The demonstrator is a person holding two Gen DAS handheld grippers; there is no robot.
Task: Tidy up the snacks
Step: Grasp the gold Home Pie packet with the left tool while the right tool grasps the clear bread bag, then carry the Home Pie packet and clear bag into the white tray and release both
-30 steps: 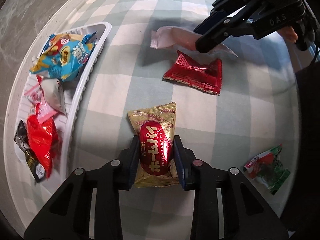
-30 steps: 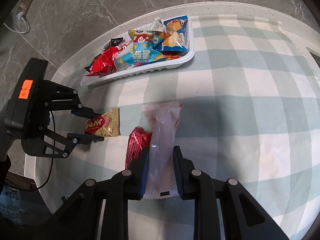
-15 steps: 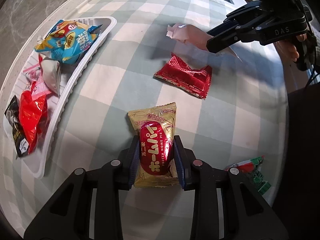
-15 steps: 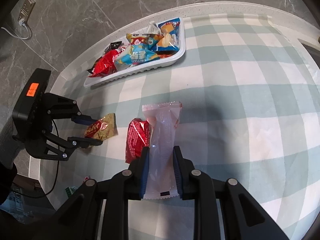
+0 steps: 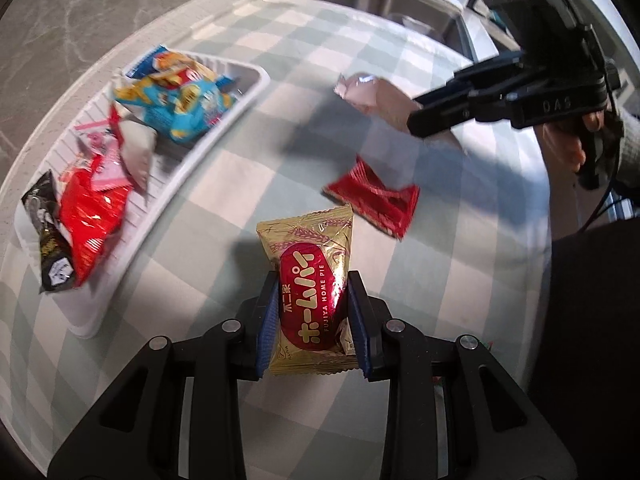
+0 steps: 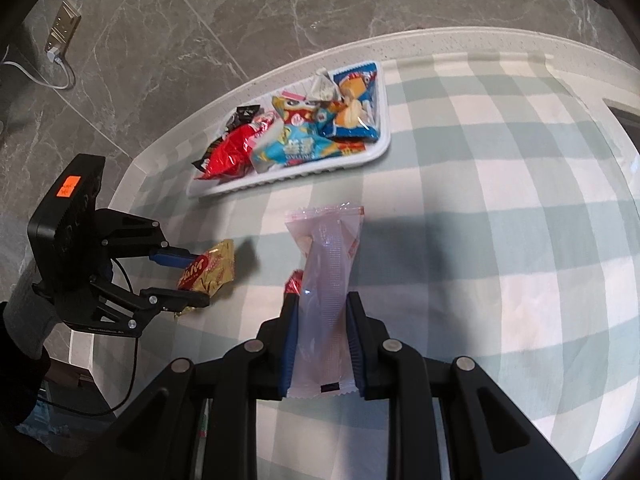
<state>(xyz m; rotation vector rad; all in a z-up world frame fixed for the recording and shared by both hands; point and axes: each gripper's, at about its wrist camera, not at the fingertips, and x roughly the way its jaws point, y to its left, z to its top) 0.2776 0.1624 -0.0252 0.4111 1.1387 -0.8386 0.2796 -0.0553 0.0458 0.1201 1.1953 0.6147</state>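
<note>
snacks sit in both grippers above a counter covered in a pale green and white checked cloth (image 6: 500,184). the left gripper (image 5: 314,308) is clamped on a gold foil packet with a red oval label (image 5: 310,292), its blue pads pressing the packet's two long sides and holding it clear of the cloth. the right gripper (image 6: 322,344) is clamped on a long, clear pinkish plastic packet (image 6: 326,276), which sticks out forward past the fingertips, also off the cloth. a person's hand (image 5: 576,140) grips the right gripper's handle.

a flat red foil packet (image 5: 374,196) lies on the cloth between the two grippers, near the middle of the counter; in the right wrist view only a corner of it shows behind the clear packet. a white ribbed plastic tray (image 6: 360,156) rests near the counter's far edge by the grey marble wall, holding a heap of packets: a blue bag with a cartoon figure (image 6: 296,136), a crumpled red bag (image 6: 228,152) and a small black packet (image 5: 50,236) at one end. a steel sink (image 5: 404,0) is sunk into the counter beyond the cloth.
</note>
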